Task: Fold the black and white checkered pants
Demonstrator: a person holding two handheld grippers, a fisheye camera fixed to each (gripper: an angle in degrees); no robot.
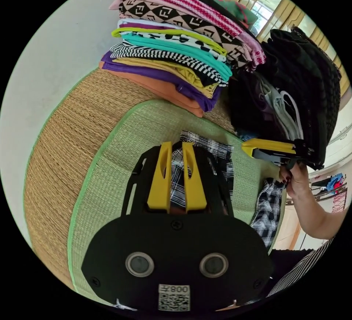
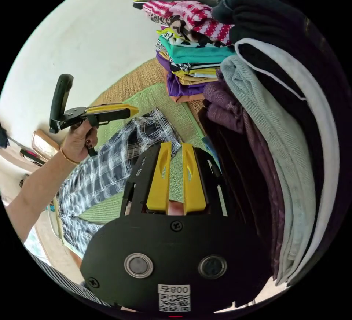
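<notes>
Left gripper view shows a green mat (image 1: 110, 173) lying on a woven straw mat (image 1: 62, 140), and on the green one the checkered pants (image 1: 220, 162) are spread flat, with one part hanging over the mat edge. Behind them stands a stack of folded clothes (image 1: 172, 41) in many colours, and beside it a dark pile (image 1: 304, 89) of black, grey and purple garments. The left gripper (image 1: 177, 147) hovers over the pants, its yellow jaws almost together with only a thin gap, and no cloth is between them. The right gripper (image 1: 249, 147) (held by a hand (image 1: 295, 179)) is near the dark pile; its jaws also look closed on nothing. In the right gripper view both grippers are above the mat, not touching the pants (image 2: 110, 166).
</notes>
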